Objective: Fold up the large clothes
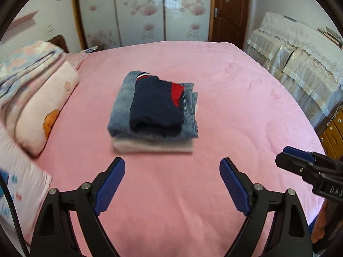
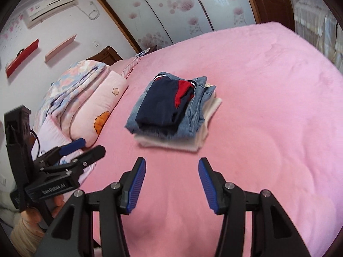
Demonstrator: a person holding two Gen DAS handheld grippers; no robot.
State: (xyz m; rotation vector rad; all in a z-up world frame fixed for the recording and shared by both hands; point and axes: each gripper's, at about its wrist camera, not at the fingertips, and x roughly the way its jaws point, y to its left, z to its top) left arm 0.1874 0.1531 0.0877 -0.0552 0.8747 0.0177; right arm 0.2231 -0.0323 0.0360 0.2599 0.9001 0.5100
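A stack of folded clothes lies in the middle of the pink bed (image 1: pixel 246 111). On top is a navy garment with a red panel (image 1: pixel 156 105), under it folded jeans (image 1: pixel 120 109), and at the bottom a pale folded piece (image 1: pixel 150 146). My left gripper (image 1: pixel 172 162) stands open just short of the stack, nothing between its blue pads. My right gripper (image 2: pixel 171 161) is also open and empty, hovering in front of the same stack (image 2: pixel 163 105). Each gripper shows in the other's view: the right (image 1: pixel 295 156) at the right edge, the left (image 2: pixel 92 146) at the lower left, held by a hand.
Folded quilts and a pink pillow (image 1: pixel 42 98) pile up along the bed's left side. A lace-covered sofa (image 1: pixel 300 60) stands to the right of the bed, a flowered wardrobe (image 1: pixel 145 10) and a brown door (image 1: pixel 231 10) behind it.
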